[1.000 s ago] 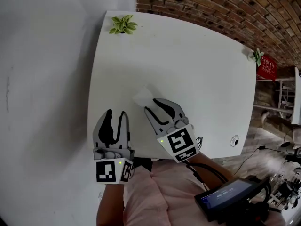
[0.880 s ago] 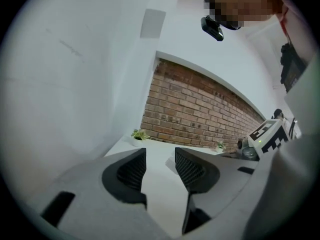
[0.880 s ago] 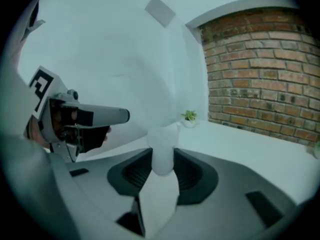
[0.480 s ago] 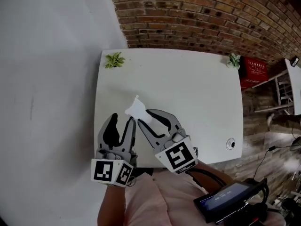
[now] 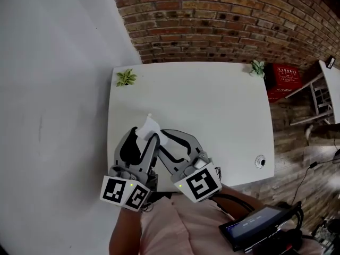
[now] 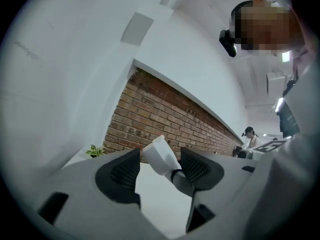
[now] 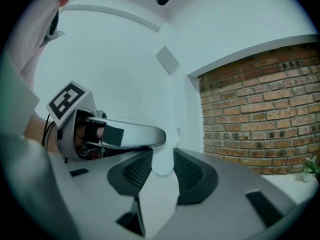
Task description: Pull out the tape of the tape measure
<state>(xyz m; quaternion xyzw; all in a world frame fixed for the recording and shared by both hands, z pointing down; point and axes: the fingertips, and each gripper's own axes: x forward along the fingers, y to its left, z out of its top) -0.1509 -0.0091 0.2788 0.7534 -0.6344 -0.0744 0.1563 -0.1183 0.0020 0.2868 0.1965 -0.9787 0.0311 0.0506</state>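
My right gripper (image 5: 159, 138) is shut on the white tape measure (image 5: 147, 127) and holds it above the near left part of the white table (image 5: 223, 110). In the right gripper view the white case (image 7: 161, 160) sits pinched between the two black pads (image 7: 189, 170). My left gripper (image 5: 139, 141) is close beside it on the left, and its jaws are opening. In the left gripper view the tape measure (image 6: 159, 155) pokes up between the spread pads (image 6: 124, 170) without either pad pressing it. No pulled-out tape shows in any view.
Two small potted plants (image 5: 126, 77) (image 5: 257, 67) stand at the table's far corners, against a brick wall (image 5: 223, 20). A round fitting (image 5: 260, 162) sits near the front right edge. A red crate (image 5: 287, 78) is beyond the table on the right, and a screen device (image 5: 255, 223) hangs at my waist.
The left gripper has come in from the left to the tape measure and its jaws have spread wider. The right gripper kept its hold and drifted slightly left.
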